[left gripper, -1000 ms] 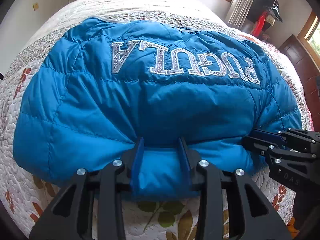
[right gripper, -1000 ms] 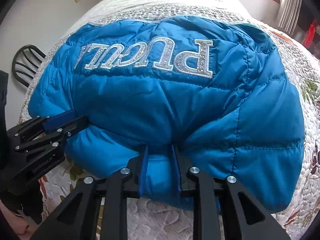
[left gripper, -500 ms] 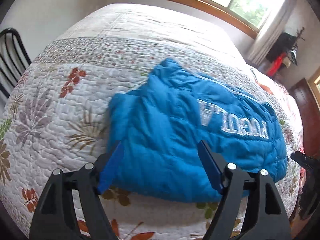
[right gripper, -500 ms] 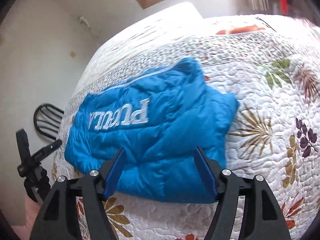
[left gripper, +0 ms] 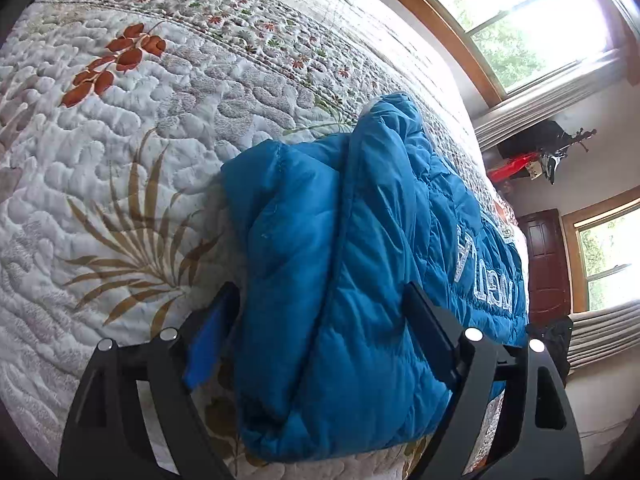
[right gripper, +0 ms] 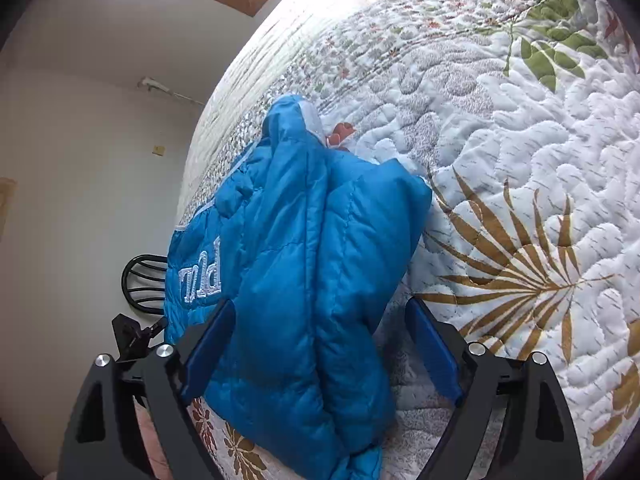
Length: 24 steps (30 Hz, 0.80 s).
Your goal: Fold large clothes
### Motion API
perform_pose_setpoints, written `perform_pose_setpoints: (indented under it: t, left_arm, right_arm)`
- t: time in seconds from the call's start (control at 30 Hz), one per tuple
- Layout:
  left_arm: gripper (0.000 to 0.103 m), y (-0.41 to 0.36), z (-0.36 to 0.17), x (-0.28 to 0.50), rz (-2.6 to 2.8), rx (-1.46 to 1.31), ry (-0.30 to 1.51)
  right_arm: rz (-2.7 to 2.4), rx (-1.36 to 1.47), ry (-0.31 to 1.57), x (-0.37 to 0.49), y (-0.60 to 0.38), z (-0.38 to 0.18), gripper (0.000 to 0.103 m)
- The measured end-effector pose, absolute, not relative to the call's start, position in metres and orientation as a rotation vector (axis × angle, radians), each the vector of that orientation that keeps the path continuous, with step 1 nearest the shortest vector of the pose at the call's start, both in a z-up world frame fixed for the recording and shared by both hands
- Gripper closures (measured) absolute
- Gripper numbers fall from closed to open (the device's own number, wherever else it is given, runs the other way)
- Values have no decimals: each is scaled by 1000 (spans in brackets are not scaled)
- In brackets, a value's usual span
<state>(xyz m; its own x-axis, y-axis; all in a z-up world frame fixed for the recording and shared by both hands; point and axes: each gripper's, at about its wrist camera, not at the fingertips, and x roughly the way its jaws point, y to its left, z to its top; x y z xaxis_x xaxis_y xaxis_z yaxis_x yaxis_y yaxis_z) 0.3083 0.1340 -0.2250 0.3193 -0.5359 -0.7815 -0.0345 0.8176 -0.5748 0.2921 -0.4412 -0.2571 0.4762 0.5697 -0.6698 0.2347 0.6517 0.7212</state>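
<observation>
Lying folded on the bed (left gripper: 120,128), close to its near edge: a blue padded jacket (left gripper: 340,280), white lettering (left gripper: 484,276) showing on its upper face. Bunching up at both ends into thick rounded folds, one end just short of a brown palm-leaf print (left gripper: 136,240) in the quilt.

Straddling one end of the jacket from the near edge: left gripper (left gripper: 316,340), fingers (left gripper: 208,340) spreading wider, one lying beside the fabric on the quilt, the other against the padded top, neither squeezing it.

Straddling the opposite end: right gripper (right gripper: 320,348), fingers (right gripper: 434,344) likewise spreading, jacket (right gripper: 296,280) bulging between them, not pinched; far finger standing apart from the fabric over bare quilt.

Stretching wide and bare beyond each end of the jacket and behind it toward the head of the bed: plenty of quilt (right gripper: 520,140). Standing past the bed's side edge, against the wall: a black chair (right gripper: 144,284).
</observation>
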Motion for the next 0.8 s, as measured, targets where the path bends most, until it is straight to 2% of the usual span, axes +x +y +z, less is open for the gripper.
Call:
perform_pose_setpoints:
  t: [0.17,0.23,0.27,0.4,0.43,0.5,0.63,0.8]
  left_arm:
    - [18,112,-237,332,-384,-514,1263]
    - [20,103,-238,336,-367,-482,1274]
    - [23,100,-236,338,-361,-478,1279]
    - [64,93,-223,338,-331,-462,1274]
    - [72,90,-216,335,-322,-445,1261]
    - [80,89,-202,325,-311,-430,1229]
    - [88,90,-169,307,-330,-447,1169]
    - [90,97,-114,263,-378,-417,1071]
  right_arm:
    - [256,864,1087,311,-438,-260,13]
    - [263,828,1101,319,-431,-259,17]
    - [272,808,1117,324,-426,-259,26]
    - [308,816,1116,328,-414,-254,69]
    - [317,821,1104,325,-413,-249,73]
    - [334,827,1076,319,-412,-237,82]
    - [356,793,1033,297,-403,-198,84]
    - [398,711,971,252,-389,-142,85]
